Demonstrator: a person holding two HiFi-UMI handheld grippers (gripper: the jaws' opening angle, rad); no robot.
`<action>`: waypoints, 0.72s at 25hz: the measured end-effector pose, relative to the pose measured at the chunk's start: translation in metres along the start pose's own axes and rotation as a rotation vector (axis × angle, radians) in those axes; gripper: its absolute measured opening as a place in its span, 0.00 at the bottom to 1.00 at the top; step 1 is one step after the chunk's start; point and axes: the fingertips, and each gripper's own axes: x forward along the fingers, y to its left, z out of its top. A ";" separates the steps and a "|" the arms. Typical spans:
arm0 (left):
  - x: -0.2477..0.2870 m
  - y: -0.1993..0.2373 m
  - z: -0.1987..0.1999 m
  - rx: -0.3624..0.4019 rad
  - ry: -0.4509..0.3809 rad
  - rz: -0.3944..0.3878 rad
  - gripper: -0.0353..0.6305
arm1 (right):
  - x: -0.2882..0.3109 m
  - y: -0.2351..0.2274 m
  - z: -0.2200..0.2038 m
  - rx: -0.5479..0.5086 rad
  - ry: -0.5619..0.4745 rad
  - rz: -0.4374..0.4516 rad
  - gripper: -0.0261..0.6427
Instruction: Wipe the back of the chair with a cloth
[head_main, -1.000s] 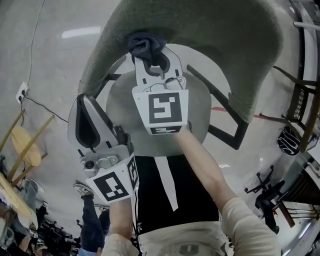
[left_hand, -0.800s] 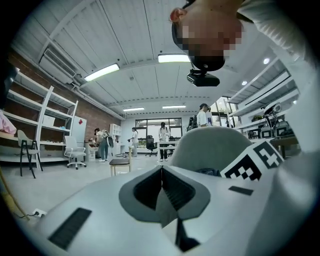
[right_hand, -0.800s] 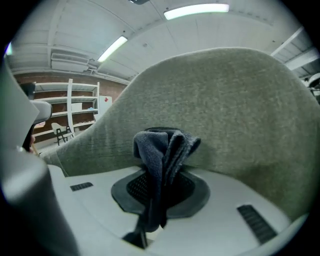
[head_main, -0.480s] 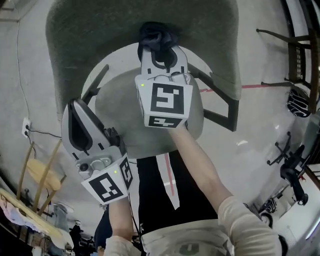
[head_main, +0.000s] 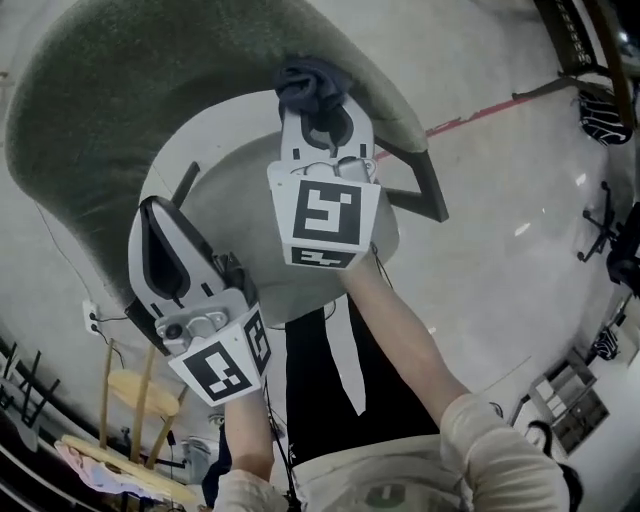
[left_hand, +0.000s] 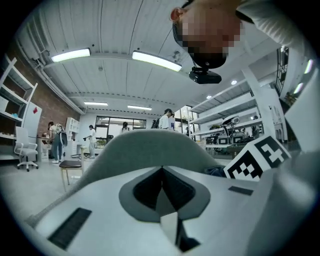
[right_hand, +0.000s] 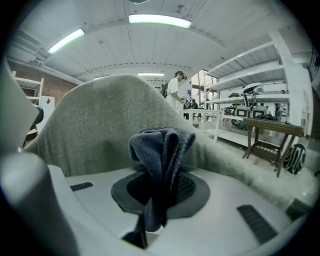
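1. The left gripper (head_main: 155, 215) hovers on the left, pressed together on nothing and taking no part in the wiping.
2. The grey chair back (head_main: 130, 100) curves across the top.
3. The right gripper (head_main: 318, 108) pinches the dark cloth (head_main: 310, 80) against the back's edge. Over the last second the cloth has slid nearer the back's right end, so a wiping stroke looks underway.

White left gripper (head_main: 150, 210) and right gripper (head_main: 318, 105), black-and-white marker cubes (head_main: 325, 215), beige sleeves (head_main: 490, 450)
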 end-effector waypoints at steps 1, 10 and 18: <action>0.002 -0.009 0.000 0.000 -0.001 -0.020 0.08 | -0.004 -0.009 -0.002 0.008 0.004 -0.023 0.13; 0.008 -0.076 -0.008 0.003 0.005 -0.177 0.08 | -0.044 -0.060 -0.026 0.069 0.024 -0.174 0.13; 0.005 -0.098 -0.012 0.006 0.007 -0.228 0.08 | -0.064 -0.074 -0.036 0.089 0.027 -0.215 0.13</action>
